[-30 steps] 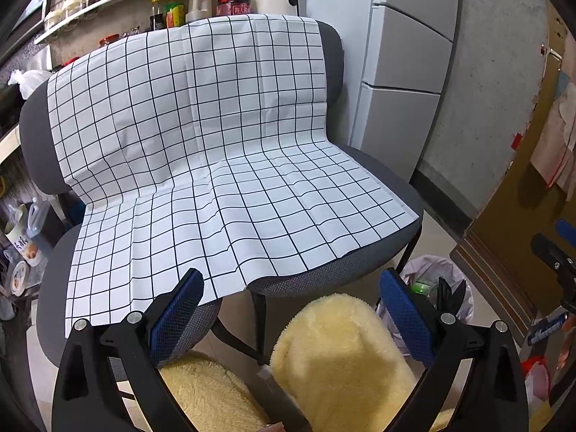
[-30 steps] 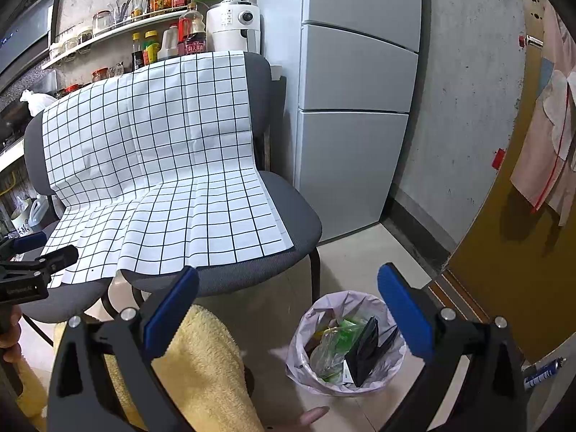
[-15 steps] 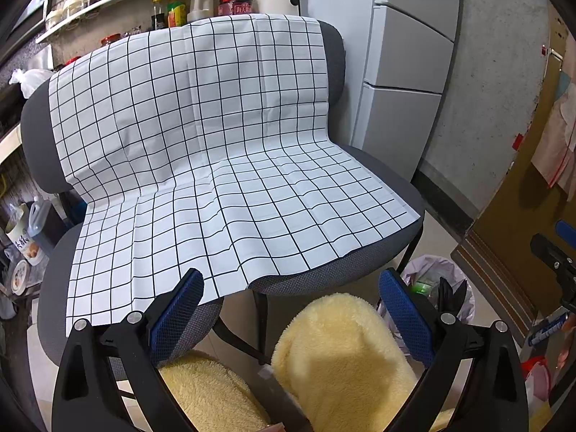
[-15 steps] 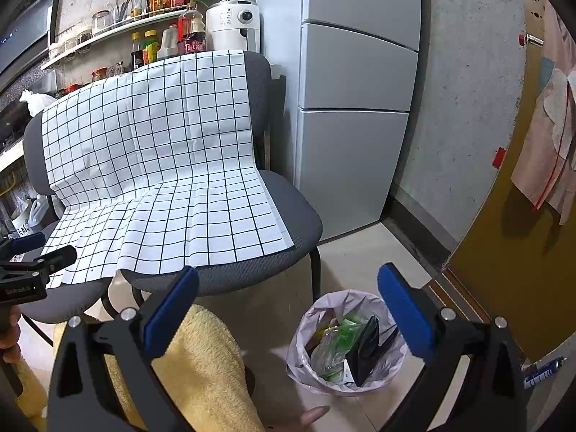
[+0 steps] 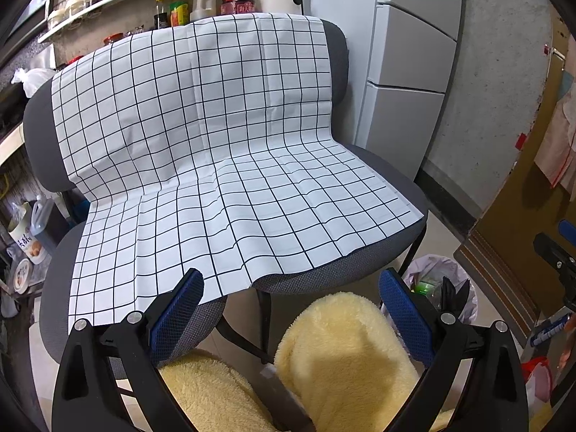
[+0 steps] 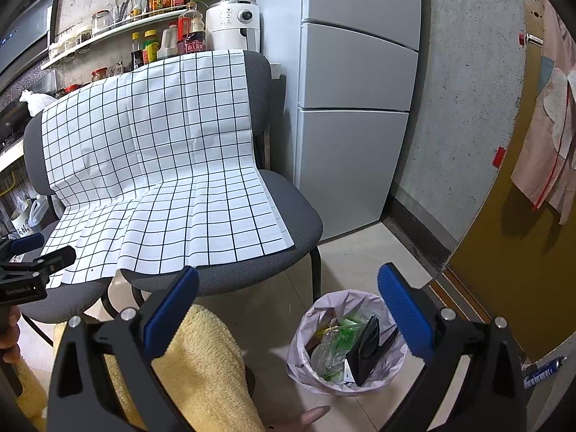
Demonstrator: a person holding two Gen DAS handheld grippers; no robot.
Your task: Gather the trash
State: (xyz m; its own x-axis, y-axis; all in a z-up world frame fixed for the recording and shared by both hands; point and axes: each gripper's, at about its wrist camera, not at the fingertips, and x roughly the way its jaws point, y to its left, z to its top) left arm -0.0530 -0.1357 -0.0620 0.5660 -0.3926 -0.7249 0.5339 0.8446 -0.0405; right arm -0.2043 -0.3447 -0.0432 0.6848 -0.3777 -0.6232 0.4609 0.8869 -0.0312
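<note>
A small bin lined with a pale bag (image 6: pixel 316 324) stands on the floor right of the chairs and holds green wrappers, clear plastic and a black item (image 6: pixel 367 349). The same bin (image 5: pixel 442 270) peeks out behind my left gripper's right finger. My right gripper (image 6: pixel 288 304) hangs open above the floor beside the bin, nothing between its blue pads. My left gripper (image 5: pixel 291 300) is open too, in front of the seat edge and over the person's yellow fleece knees (image 5: pixel 345 342). The checked white cloth (image 5: pixel 216 165) on the two grey chairs carries no trash.
Two grey chairs (image 6: pixel 298 219) stand side by side against a shelf of bottles (image 6: pixel 162 39). A grey fridge (image 6: pixel 356 100) rises at the right, and a brown door (image 6: pixel 511 259) further right. The left gripper (image 6: pixel 32 262) shows at the right wrist view's left edge.
</note>
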